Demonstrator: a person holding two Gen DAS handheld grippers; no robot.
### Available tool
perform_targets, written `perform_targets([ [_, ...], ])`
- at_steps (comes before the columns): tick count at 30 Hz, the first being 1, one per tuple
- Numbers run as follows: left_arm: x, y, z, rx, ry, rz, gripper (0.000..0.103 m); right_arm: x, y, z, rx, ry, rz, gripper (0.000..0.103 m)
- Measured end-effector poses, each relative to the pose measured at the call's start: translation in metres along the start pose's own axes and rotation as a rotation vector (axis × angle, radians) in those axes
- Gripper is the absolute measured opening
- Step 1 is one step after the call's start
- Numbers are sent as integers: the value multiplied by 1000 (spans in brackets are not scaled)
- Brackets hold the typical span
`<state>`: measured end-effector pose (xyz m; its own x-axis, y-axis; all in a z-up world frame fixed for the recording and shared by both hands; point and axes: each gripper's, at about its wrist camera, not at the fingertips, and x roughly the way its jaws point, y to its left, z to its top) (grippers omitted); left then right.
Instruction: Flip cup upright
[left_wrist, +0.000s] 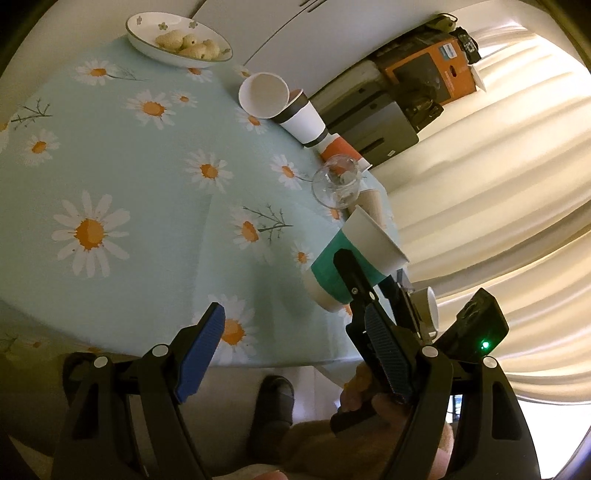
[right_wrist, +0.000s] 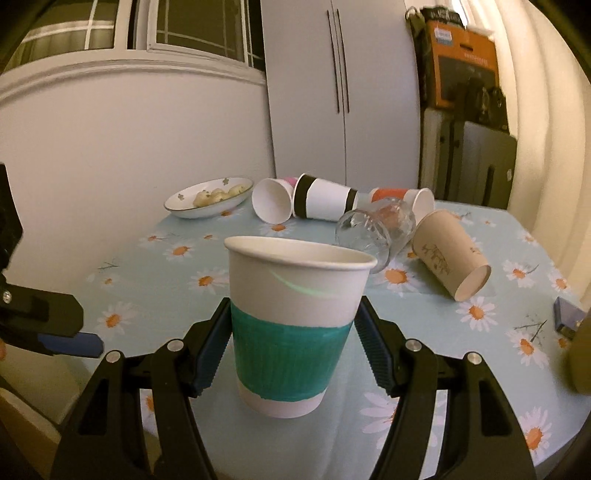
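We held the teal-banded cup (right_wrist: 295, 325) between our right tongs (right_wrist: 293, 343), pads pressed on its band, mouth up, axis nearly vertical, base low over the desk (right_wrist: 461, 350). Our left tongs (left_wrist: 295, 354) hung wide and empty, beside it.

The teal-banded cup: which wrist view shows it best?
The right wrist view. The teal-banded cup fills the centre, mouth up, with the right gripper closed on its sides. The left wrist view catches it smaller, off to the side, partly behind a black finger of the right gripper.
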<state>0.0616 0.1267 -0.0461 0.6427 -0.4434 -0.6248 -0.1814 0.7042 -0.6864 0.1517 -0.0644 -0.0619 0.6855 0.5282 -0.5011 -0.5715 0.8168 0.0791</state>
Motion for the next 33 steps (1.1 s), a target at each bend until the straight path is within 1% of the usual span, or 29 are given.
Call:
perform_targets([
  [3, 0, -1, -2, 8, -5, 6, 76, 4, 2, -7, -15, -2, -12, 66],
  [6, 1, -4, -2, 23, -14, 31, 76, 3, 4, -12, -29, -6, -17, 67],
  [11, 3, -11, -5, 64, -23, 68, 76, 1, 6, -19, -43, 15, -7, 66],
  [16, 3, -14, -8, 83, -31, 89, 76, -2, 7, -25, -47, 28, 0, 67],
  [18, 2, -15, -9, 91, -36, 98, 76, -3, 7, -25, -43, 31, 1, 69],
  [20, 1, -15, -10, 99, -41, 110, 76, -5, 6, -24, -34, 29, 4, 75],
  [24, -2, -17, -11, 121, -56, 136, 76, -12, 5, -21, -24, 17, 4, 79],
  [26, -3, -19, -12, 135, -65, 150, 76, -17, 4, -19, -17, 10, 5, 84],
  [30, -6, -27, -16, 185, -89, 184, 76, -36, 1, -15, -9, -3, 10, 87],
  [32, -9, -33, -19, 213, -108, 191, 76, -50, -2, -12, -7, -10, 21, 92],
  [33, -11, -35, -21, 227, -118, 193, 76, -56, -3, -10, -6, -17, 26, 92],
])
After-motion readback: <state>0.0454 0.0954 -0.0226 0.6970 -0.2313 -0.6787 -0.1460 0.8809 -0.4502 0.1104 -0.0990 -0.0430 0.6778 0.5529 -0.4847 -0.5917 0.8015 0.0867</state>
